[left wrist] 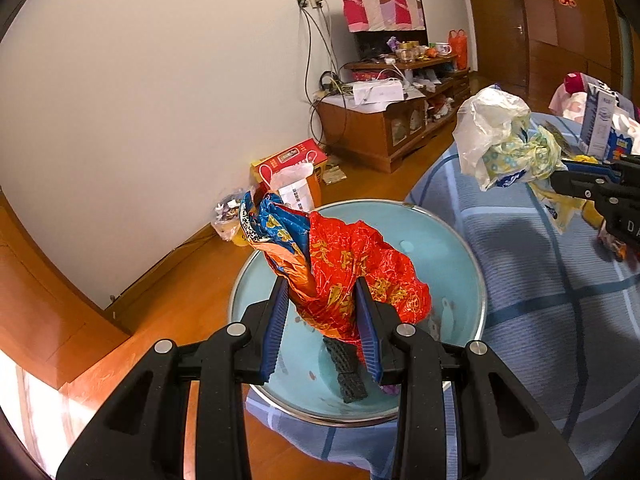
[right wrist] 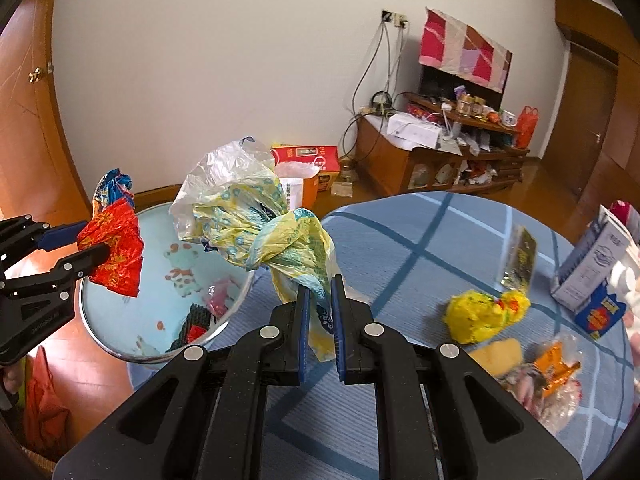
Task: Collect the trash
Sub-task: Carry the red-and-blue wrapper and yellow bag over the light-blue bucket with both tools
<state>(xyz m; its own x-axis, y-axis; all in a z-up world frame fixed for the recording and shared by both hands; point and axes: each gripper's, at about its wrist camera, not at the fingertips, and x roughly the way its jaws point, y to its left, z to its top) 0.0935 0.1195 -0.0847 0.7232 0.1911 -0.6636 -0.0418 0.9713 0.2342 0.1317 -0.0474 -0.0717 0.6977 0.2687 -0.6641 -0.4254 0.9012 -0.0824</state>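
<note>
The left gripper (left wrist: 322, 312) is clenched on a crumpled red and blue wrapper (left wrist: 340, 264), which it holds up over the open mouth of a light blue basin (left wrist: 460, 248). Its blue pads (left wrist: 276, 328) press the foil from both sides. In the bottom of the basin lie a black mesh sleeve (left wrist: 348, 372) and a few small scraps.

The right gripper (right wrist: 320, 312) is clenched on a bundle of plastic bags (right wrist: 256, 220), clear on top and yellow-green printed below, twisted together where the pads pinch it. The bundle hangs above the edge of a blue checked cloth (right wrist: 420, 240), just beside the basin's metal rim.

Further out on the cloth, well apart from the basin, lie a yellow wrapper (right wrist: 480, 314), an orange and clear packet (right wrist: 556, 368), and a small dark and gold packet (right wrist: 518, 256) standing on edge. A white carton (right wrist: 592, 260) stands near the cloth's right side.

Beyond, on the wooden floor against the wall, sit a red box (right wrist: 308, 158) and a white bag (right wrist: 294, 180). A cluttered wooden cabinet (right wrist: 400, 164) stands farther back.
</note>
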